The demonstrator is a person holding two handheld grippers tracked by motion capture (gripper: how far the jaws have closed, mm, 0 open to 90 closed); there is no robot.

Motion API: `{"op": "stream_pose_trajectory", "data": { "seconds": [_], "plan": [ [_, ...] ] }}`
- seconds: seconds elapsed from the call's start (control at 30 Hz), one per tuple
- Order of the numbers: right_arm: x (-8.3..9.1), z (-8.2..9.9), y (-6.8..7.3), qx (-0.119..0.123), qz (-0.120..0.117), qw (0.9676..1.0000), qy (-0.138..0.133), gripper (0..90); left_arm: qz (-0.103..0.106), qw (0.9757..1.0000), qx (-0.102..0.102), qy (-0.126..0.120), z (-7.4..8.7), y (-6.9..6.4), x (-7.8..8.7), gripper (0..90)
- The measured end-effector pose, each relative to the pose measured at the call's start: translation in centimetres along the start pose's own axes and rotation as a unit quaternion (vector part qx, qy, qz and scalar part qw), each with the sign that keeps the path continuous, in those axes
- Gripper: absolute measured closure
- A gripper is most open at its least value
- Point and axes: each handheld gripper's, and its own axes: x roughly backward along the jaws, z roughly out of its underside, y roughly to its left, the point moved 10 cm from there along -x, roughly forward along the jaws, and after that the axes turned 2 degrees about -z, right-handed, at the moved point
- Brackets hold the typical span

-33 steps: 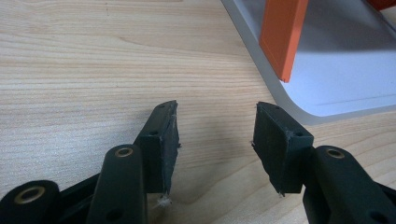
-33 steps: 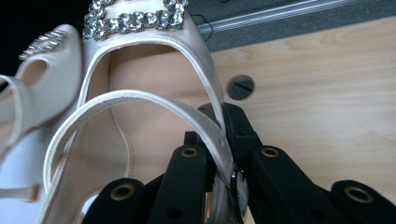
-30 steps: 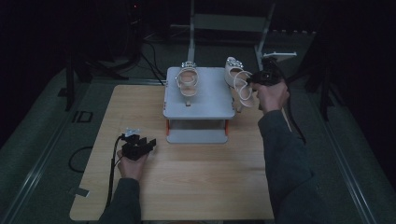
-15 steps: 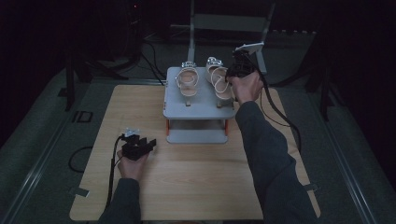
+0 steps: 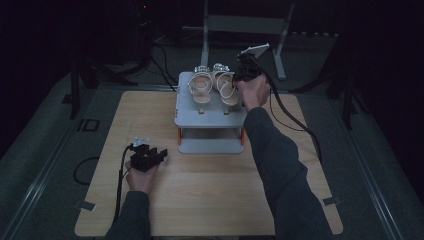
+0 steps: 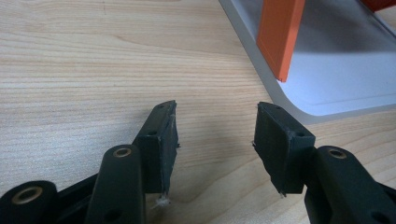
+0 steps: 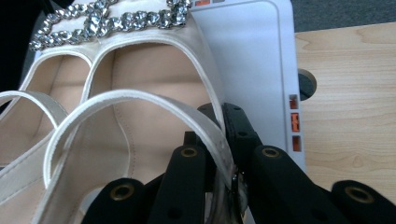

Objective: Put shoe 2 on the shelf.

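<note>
Two cream strappy sandals with rhinestone bands sit side by side on top of a grey two-tier rack (image 5: pixel 210 114): the left sandal (image 5: pixel 200 86) and the right sandal (image 5: pixel 226 89). My right gripper (image 5: pixel 243 76) is at the right sandal's right side. In the right gripper view its jaws are shut (image 7: pixel 219 128) on the sandal's side strap (image 7: pixel 212 100), above the rack's top shelf (image 7: pixel 254 56). My left gripper (image 5: pixel 150 159) rests low on the wooden table, left of the rack. Its jaws stand open (image 6: pixel 215 135) with nothing between them.
The rack has orange legs (image 6: pixel 280 37) and a grey bottom shelf (image 6: pixel 336 79) close to my left gripper's right jaw. The wooden tabletop (image 5: pixel 210 200) stretches in front of the rack. A metal stand (image 5: pixel 245 25) and cables lie behind the table in the dark.
My right hand has carried the right sandal leftward from beside the rack's right edge to the top shelf, next to the other sandal. The left hand has stayed still.
</note>
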Motion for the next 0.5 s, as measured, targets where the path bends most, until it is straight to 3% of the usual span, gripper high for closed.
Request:
{"op": "stream_pose_trajectory", "data": {
  "seconds": [0.27,0.5],
  "plan": [
    [-0.47,-0.14,0.05,0.003,0.006,0.9999,0.011,85.2,0.0,1.0,0.0,0.0,0.0,-0.01,0.0,49.2],
    [-0.58,-0.25,0.04,-0.005,-0.011,0.9999,0.011,78.4,0.0,1.0,0.0,0.001,0.02,-0.03,0.01,49.2]
  ]
}}
